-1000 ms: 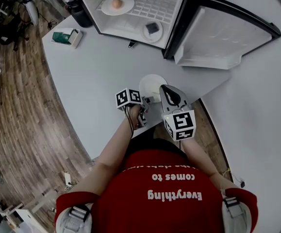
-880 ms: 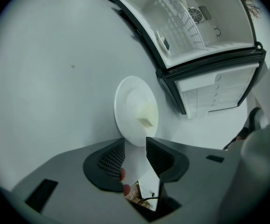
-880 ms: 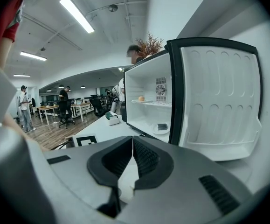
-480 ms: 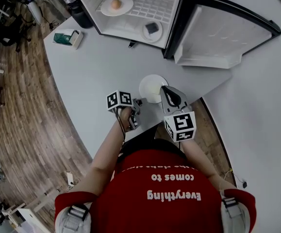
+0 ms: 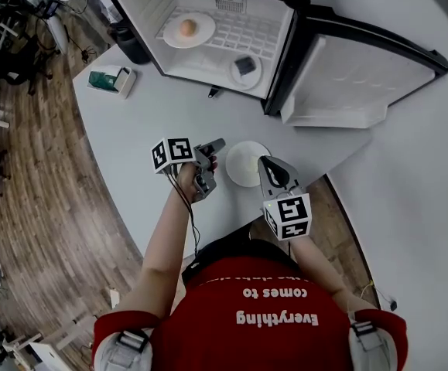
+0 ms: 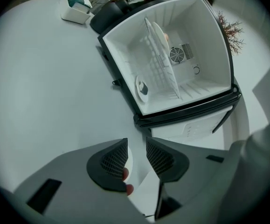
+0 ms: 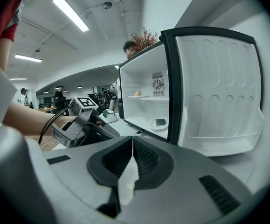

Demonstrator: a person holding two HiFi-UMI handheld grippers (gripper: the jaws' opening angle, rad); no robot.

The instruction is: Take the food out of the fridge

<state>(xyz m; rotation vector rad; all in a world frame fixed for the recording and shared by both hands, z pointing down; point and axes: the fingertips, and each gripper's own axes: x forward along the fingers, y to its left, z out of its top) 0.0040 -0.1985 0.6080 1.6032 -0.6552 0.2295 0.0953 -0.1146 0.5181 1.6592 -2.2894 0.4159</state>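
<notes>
Mid-frame on the table, the right gripper point(image 7: 133, 141) is clenched on the rim of a plate point(image 5: 239, 165), while the left gripper point(image 6: 135, 146), jaws apart and grasping nothing, faces the open fridge point(image 5: 282, 52) at the top.

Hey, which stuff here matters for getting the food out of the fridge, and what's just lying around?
For the job:
open fridge
round orange food, upper shelf
dark food, fridge floor

Lying about:
white box with something green in it
black container beside the fridge
white plate on the table, though it may be a landing spot
</notes>
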